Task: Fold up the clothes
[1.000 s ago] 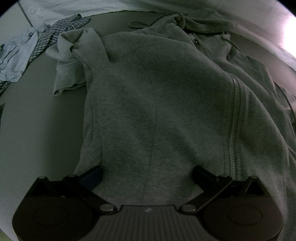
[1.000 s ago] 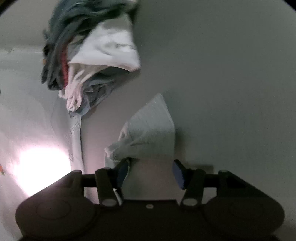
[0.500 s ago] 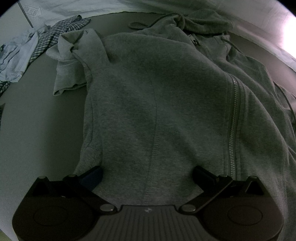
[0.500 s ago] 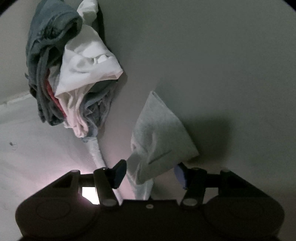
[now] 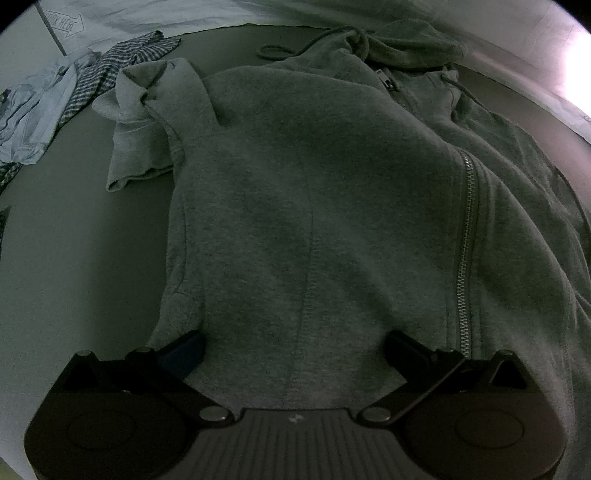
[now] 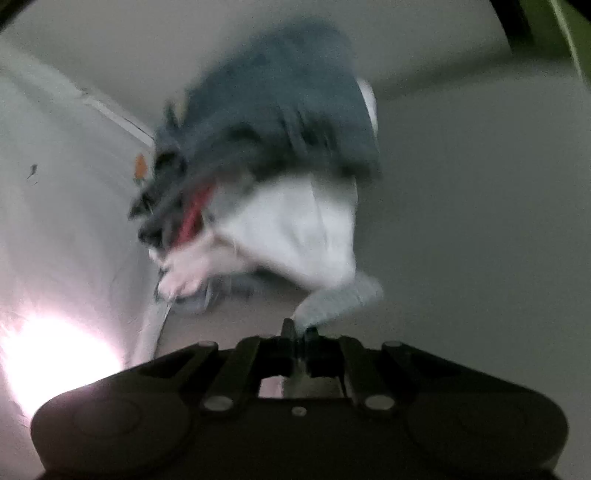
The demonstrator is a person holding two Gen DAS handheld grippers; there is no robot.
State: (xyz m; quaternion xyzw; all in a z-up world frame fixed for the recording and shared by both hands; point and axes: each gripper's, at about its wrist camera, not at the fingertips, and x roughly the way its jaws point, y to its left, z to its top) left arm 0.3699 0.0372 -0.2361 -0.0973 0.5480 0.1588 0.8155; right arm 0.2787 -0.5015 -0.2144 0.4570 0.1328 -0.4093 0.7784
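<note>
A grey zip hoodie (image 5: pixel 314 192) lies spread flat on the grey table, hood at the far end, its short sleeve (image 5: pixel 140 147) folded out at the left. My left gripper (image 5: pixel 293 343) is open, its fingers wide apart over the hoodie's bottom hem. In the blurred right wrist view my right gripper (image 6: pixel 300 334) is shut on a light grey sleeve end (image 6: pixel 336 299) and holds it lifted above the table.
A pile of checked and pale blue clothes (image 5: pixel 66 88) lies at the far left. A heap of blue, white and red clothes (image 6: pixel 266 177) lies beyond the right gripper. A white sheet (image 5: pixel 480 33) borders the table's far side.
My right gripper has shut on the grey sleeve end and swung upward and toward the clothes heap. The left gripper has not moved.
</note>
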